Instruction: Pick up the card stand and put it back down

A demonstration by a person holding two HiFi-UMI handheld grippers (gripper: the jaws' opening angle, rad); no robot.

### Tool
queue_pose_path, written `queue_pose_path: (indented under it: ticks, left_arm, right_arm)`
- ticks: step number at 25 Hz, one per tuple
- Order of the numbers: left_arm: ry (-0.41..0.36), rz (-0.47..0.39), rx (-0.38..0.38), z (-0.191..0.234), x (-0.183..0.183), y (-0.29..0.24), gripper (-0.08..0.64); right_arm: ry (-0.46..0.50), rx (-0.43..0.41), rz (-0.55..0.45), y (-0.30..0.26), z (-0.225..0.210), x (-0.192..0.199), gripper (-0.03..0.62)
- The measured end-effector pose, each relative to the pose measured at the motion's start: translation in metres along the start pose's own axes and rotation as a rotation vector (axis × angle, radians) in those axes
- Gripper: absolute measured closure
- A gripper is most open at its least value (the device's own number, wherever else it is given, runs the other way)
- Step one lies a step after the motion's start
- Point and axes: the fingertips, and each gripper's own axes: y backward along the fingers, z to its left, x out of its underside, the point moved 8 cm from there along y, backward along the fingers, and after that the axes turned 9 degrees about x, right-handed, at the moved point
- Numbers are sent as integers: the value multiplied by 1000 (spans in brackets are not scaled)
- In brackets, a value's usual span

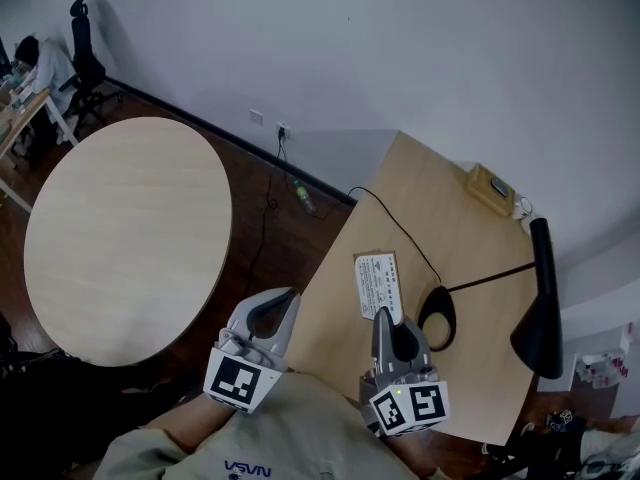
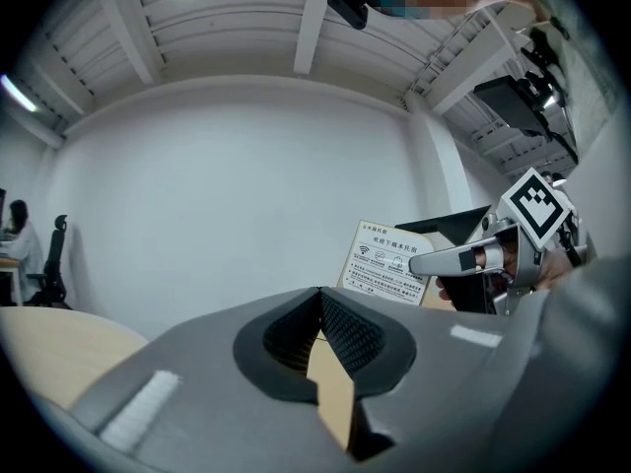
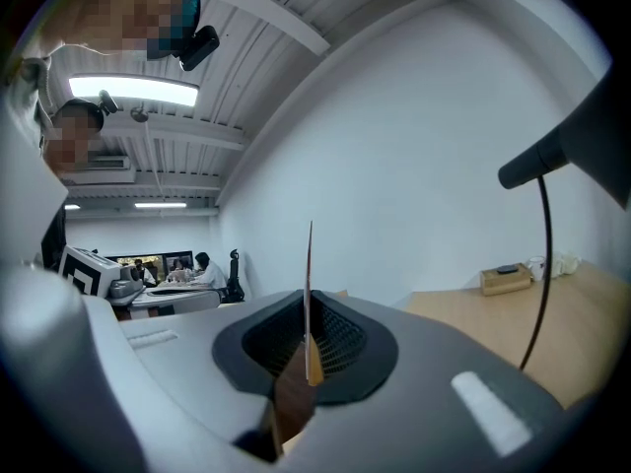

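Holds the card stand [image 1: 378, 285] clamped in the right gripper [image 1: 384, 314], upright and edge-on between the jaws, just past the tips, over the desk [image 1: 470, 258]. Has the left gripper [image 1: 288, 296] closed on nothing, off to the card's left.

Reading "NASA", upside down, on the sweatshirt [image 1: 310, 418]. Showing a wifi sign and Chinese lines too small for reading on the card stand [image 2: 389, 264]. Bearing square coded markers on the left gripper [image 1: 288, 294] and right gripper [image 1: 384, 314].
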Motion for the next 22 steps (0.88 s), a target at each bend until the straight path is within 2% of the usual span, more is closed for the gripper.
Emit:
queue_pose_path:
  ticks: [4, 9, 14, 18, 22]
  left_arm:
    - [25, -1, -139, 26, 4, 31, 557]
    - [44, 12, -356, 65, 17, 100, 557]
    - [72, 59, -543, 90, 40, 170, 555]
    - [94, 86, -588, 104, 56, 209, 555]
    - [91, 113, -617, 114, 72, 238, 555]
  right_arm:
    - [64, -155, -35, -37, 30, -11, 577]
    - [83, -425, -31, -107, 113, 8, 577]
    - [110, -651, 49, -163, 214, 76, 577]
    - [152, -758, 153, -187, 280, 144, 577]
    - [210, -804, 252, -208, 327, 219, 577]
